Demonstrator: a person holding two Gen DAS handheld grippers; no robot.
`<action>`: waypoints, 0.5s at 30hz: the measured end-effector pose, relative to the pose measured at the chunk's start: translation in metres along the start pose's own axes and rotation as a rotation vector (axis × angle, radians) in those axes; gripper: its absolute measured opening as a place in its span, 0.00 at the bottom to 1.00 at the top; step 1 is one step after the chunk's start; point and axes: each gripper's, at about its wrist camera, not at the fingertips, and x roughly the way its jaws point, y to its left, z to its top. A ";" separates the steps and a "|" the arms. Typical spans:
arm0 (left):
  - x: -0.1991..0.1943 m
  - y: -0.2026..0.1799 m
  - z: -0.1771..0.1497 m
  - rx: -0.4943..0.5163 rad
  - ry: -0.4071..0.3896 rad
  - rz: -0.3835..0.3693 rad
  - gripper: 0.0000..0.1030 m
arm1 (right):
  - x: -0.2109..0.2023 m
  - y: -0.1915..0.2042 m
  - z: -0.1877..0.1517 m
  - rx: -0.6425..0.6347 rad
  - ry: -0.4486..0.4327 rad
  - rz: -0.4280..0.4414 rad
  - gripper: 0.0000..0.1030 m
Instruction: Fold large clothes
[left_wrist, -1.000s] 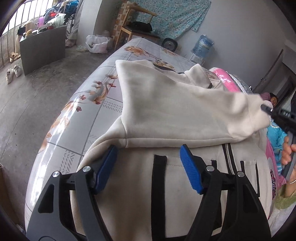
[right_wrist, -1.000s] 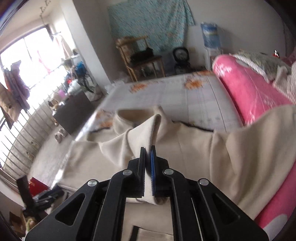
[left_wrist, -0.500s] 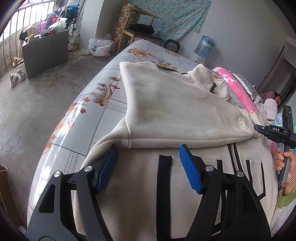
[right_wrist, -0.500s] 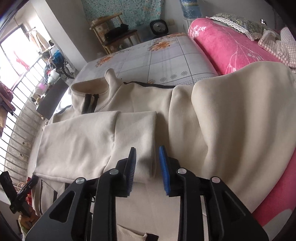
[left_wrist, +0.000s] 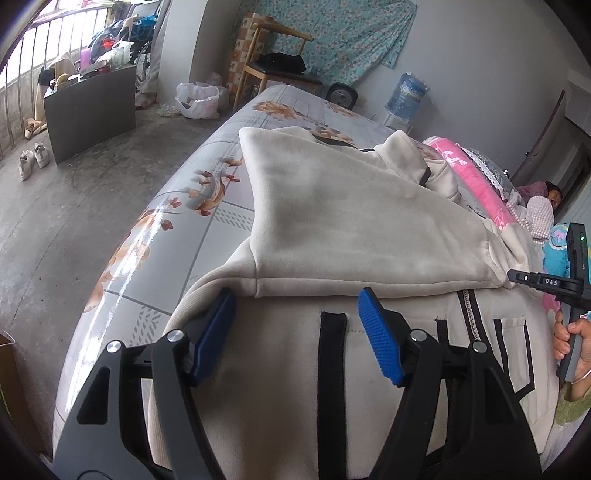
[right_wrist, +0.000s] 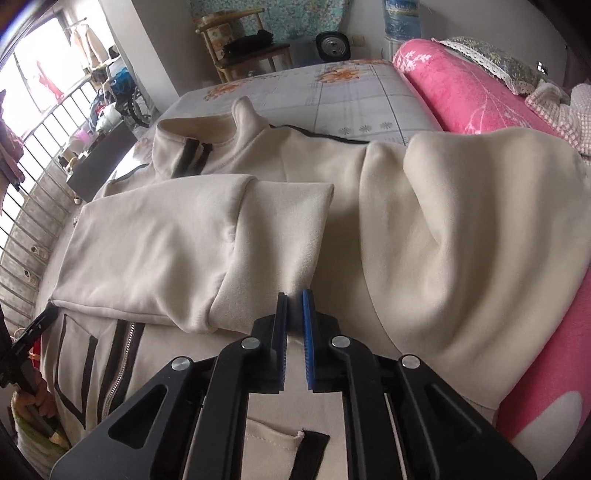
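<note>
Bed: broad and flat, covered by a glossy grey sheet printed with a grid and orange flowers; glare is seen along the near edge.

Jacket: large, cream, of a soft fleecy knit with a matte nap. It is laid front up across the bed, its far side resting against a pink blanket roll. Black trim bands, a metal zip edged in black, and a black-outlined chest pocket are seen on the front. The stand collar is upright at the far end. One sleeve is folded flat across the chest, its ribbed cuff lying towards the right gripper. The other side of the garment is heaped in loose, rounded folds against the pink roll.

Left gripper: black frame, blue ribbed pads. Its jaws are held wide apart over the jacket's lower front, just short of the folded sleeve's edge; no cloth is pinched between them.

Right gripper: same build. Its jaws have just been closing and are now drawn nearly together, only a slit left. The tips are placed at the sleeve's cuff end; whether cloth is caught in the slit cannot be told.
</note>
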 end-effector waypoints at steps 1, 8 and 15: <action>0.000 0.000 0.000 -0.001 -0.001 -0.003 0.64 | 0.000 -0.005 -0.002 0.024 -0.005 0.027 0.08; -0.019 0.005 0.003 0.002 -0.016 -0.029 0.64 | -0.035 -0.001 0.006 -0.003 -0.101 -0.059 0.09; -0.040 -0.011 0.012 0.064 -0.049 -0.038 0.64 | -0.027 0.052 0.008 -0.191 -0.120 0.020 0.19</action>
